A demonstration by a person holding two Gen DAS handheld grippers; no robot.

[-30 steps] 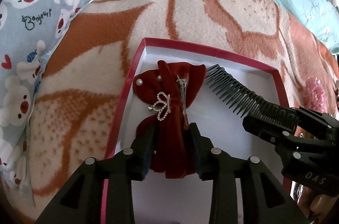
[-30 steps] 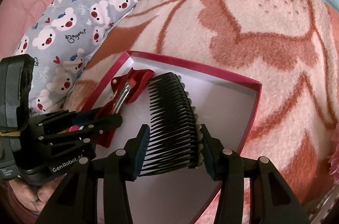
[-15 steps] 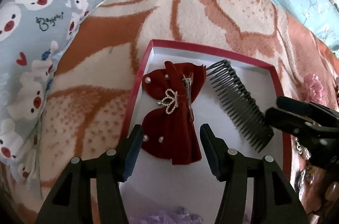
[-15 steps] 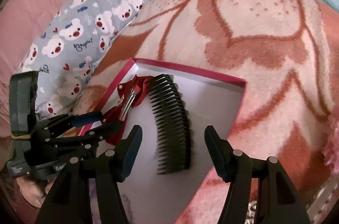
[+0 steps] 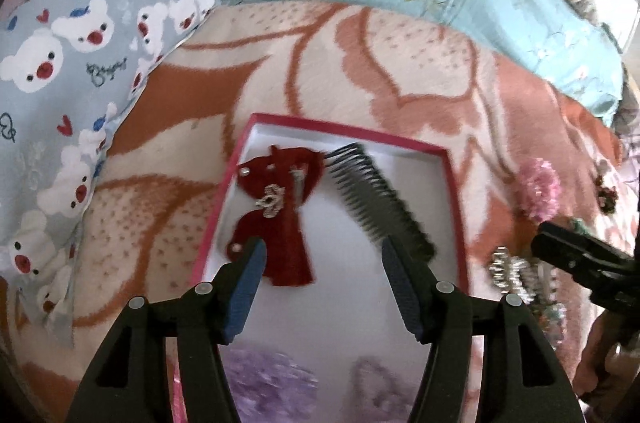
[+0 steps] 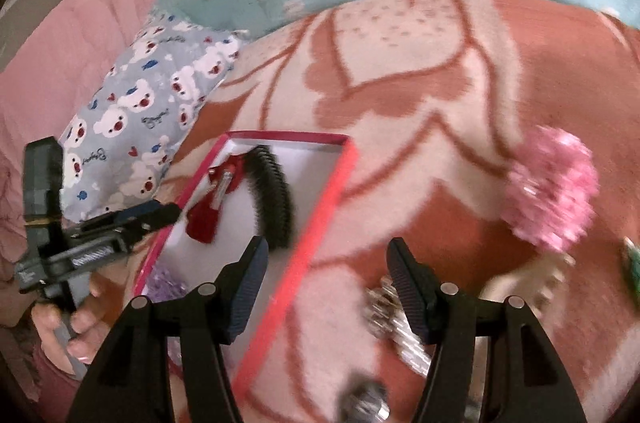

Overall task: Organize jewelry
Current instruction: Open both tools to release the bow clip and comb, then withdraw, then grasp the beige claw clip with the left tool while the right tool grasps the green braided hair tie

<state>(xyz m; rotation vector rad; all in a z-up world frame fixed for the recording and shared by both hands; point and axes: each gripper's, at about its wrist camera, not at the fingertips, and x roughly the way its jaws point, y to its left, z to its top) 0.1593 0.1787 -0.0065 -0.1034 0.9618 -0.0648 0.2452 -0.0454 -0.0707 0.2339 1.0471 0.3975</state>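
My left gripper (image 5: 322,287) has its jaws opening with nothing pressed between them, and just beyond their tips the red velvet bow (image 5: 280,219) and the black comb (image 5: 380,203) lie side by side in the red-rimmed box (image 5: 348,129), the bow toward my left jaw and the comb toward my right. My right gripper (image 6: 324,283) stands wide and empty over the box's right rim and the bed blanket (image 6: 400,63), a sparkly clip (image 6: 384,307) beside its right jaw. Farther right lies a pink pompom (image 6: 556,187), and beyond the box a bear-print pillow (image 5: 60,63).
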